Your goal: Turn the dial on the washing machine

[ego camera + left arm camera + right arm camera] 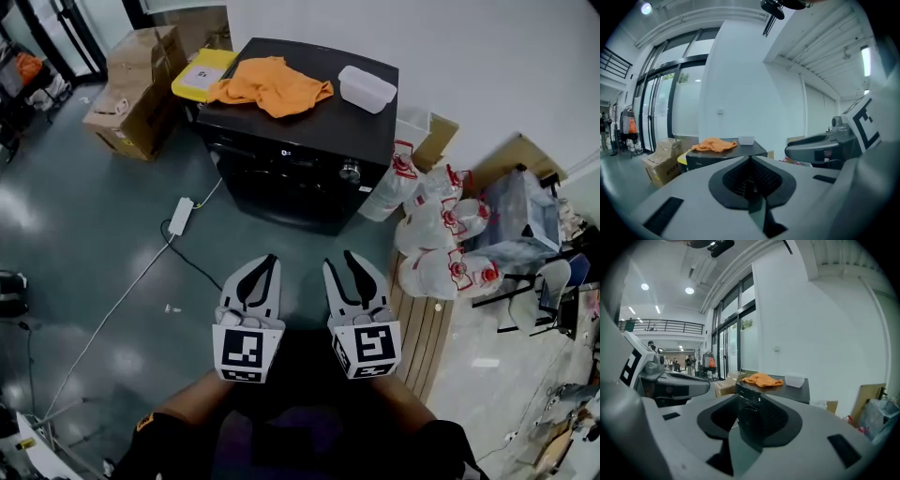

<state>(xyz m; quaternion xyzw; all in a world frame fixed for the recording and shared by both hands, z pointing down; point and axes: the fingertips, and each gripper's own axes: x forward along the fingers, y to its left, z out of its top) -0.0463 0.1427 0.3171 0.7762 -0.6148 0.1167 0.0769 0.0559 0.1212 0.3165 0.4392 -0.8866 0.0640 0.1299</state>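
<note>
Closest to me are my two forearms, each ending in a marker cube, held side by side over the grey floor (84, 244). My left claw (272, 258) is closed, its tips pressed together with nothing between them; in its own view the black pads (740, 176) meet at a point. My right claw (339, 261) stands partly open and empty, with a clear gap between its jaws, and through that gap its own view looks at the dark front of the washing machine (749, 401).

Just beyond the claws a white power strip (181, 216) lies on the floor, its cable running back toward me. To my right are wooden slats (422, 328), and on and past them white plastic bags (436, 234) with red print.

Then comes the black washing machine (300, 178), well apart from both claws. The dial (350, 171) sits at the right end of its front control strip, just under the top edge (a small round silvery knob). Neither claw touches it.

On the machine's top lie a crumpled orange cloth (272, 84) and, at the far right corner, a clear plastic container (367, 88). A yellow box (202, 73) stands against the machine's left side, and cardboard boxes (141, 89) stand farther left.
</note>
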